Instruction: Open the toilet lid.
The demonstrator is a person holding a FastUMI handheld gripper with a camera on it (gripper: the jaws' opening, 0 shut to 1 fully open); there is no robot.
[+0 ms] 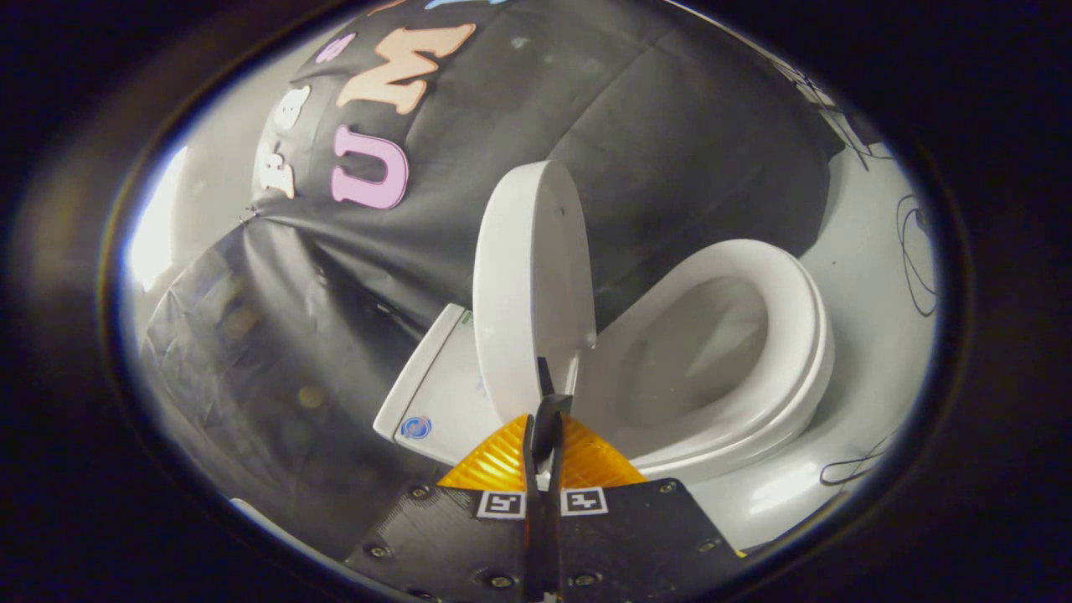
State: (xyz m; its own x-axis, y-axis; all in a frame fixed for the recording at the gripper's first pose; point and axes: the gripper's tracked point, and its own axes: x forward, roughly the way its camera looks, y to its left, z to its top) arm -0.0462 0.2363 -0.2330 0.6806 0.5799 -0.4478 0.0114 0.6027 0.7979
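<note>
The gripper pointed forward and slightly down at the toilet, its two fingers drawn close together with only a thin slit between them. Whether the tips pinched the lower edge of the lid or merely sat in front of it could not be told. The lid stood raised, nearly upright, a smooth glossy white oval seen partly edge-on, just ahead of the fingers. Beside it lay the open seat, a rounded white ring around the bowl, whose inside looked grey and shaded. On the other side of the lid sat a flat white tank with a small round blue mark. Wrinkled black cloth hung behind everything. Thin dark cables trailed over the pale floor beyond the seat.
</note>
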